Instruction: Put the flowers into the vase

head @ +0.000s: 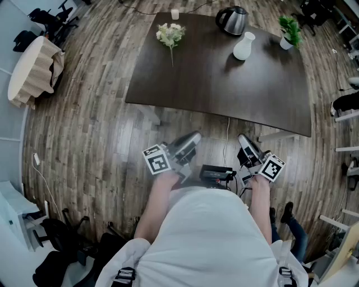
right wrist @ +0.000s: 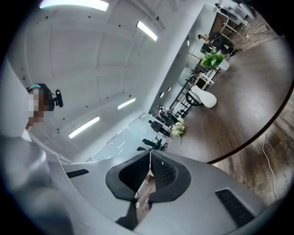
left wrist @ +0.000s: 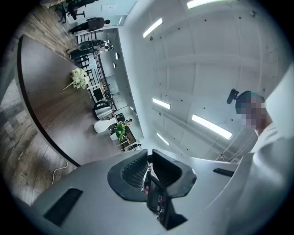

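A bunch of white flowers (head: 170,35) lies on the dark table (head: 224,89) at its far left. The white vase (head: 243,46) stands upright further right on the same table. Both grippers are held close to my body, short of the table's near edge. My left gripper (head: 193,137) is shut and holds nothing, and so is my right gripper (head: 243,138). The left gripper view shows its closed jaws (left wrist: 149,156) with the flowers (left wrist: 79,78) and vase (left wrist: 104,125) far off. Past the closed jaws (right wrist: 150,155), the right gripper view has the flowers (right wrist: 178,130) and vase (right wrist: 204,97) in the distance.
A steel kettle (head: 233,20), a small potted plant (head: 289,31) and a small white cup (head: 175,14) stand along the table's far edge. A round pale table (head: 33,67) is at the left. A cable (head: 228,140) runs over the wooden floor below the table's edge.
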`<state>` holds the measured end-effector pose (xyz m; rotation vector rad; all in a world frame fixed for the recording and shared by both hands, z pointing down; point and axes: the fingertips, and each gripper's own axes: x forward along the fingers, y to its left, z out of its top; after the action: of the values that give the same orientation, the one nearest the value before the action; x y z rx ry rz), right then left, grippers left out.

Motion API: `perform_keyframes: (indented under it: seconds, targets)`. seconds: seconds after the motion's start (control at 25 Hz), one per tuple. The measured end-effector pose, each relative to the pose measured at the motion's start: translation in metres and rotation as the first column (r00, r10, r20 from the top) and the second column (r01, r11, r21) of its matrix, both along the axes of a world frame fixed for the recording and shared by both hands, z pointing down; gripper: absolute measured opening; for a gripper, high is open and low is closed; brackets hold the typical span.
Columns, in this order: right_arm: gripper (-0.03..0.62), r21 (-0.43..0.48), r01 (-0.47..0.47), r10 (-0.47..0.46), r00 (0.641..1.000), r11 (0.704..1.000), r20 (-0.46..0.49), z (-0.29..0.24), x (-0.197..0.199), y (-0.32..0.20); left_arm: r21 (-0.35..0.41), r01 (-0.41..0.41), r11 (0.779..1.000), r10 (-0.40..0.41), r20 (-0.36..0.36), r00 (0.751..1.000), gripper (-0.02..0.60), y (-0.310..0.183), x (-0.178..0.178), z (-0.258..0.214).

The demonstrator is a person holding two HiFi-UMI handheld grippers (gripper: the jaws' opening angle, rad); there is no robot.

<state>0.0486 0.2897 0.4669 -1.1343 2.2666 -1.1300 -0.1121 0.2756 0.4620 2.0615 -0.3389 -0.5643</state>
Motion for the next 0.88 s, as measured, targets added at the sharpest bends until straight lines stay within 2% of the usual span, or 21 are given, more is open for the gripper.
perform_keyframes:
  seconds: [0.6,0.88]
  targets:
    - [0.025,-0.019,-0.006,0.006,1.0,1.0,-0.015,0.0,-0.005,0.004,0.001,-0.017,1.0,0.017,-0.032,0.999,0.038,0.002,-0.001,-0.005]
    - [0.026,-0.032,-0.051,0.051,0.998,0.998,-0.025,0.002,-0.018,-0.007,0.006,-0.002,1.0,0.002,-0.057,0.998,0.038,-0.006,-0.028,-0.004]
